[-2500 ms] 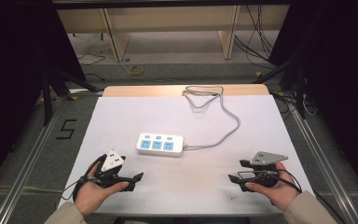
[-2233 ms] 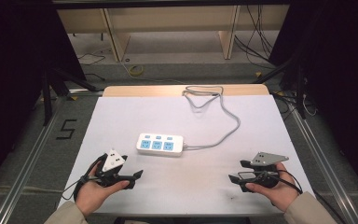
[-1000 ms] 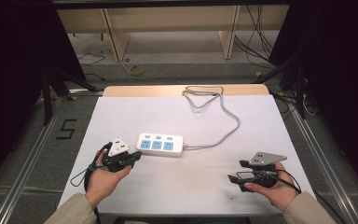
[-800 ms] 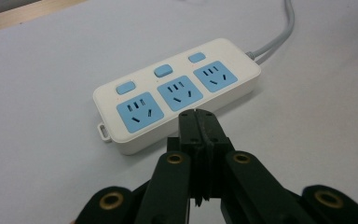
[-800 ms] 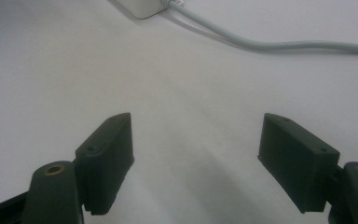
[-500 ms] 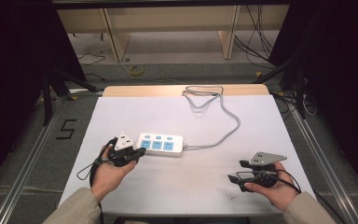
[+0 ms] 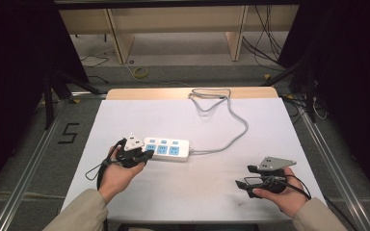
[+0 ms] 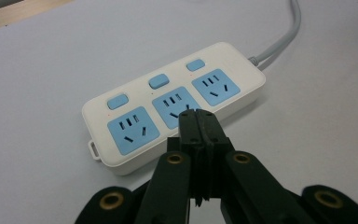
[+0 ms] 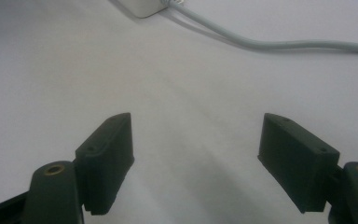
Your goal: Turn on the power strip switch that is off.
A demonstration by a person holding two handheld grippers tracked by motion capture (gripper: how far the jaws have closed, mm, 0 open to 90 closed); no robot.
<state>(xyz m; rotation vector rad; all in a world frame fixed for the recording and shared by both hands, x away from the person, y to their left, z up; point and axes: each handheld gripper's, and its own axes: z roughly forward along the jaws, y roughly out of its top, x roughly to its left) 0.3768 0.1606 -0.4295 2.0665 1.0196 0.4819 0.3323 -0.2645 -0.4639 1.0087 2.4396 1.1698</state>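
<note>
White power strip (image 7: 167, 148) lies crosswise mid-table, cord end toward the right. Left gripper (image 8: 197, 116) is nearer, jaws pressed together and empty, tips over its near edge. Right gripper (image 9: 196, 158) gapes empty, well apart.

Grey floor (image 7: 24, 159) marked "5", wooden shelving (image 7: 173, 24) beyond the white table (image 7: 197, 192).

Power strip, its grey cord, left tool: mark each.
Power strip (image 8: 135, 95): left gripper view, white top face near a switch.
Grey cord (image 7: 238, 137): high view, mid-run on the table.
Left tool (image 8: 198, 122): left gripper view, shut jaw tips.
</note>
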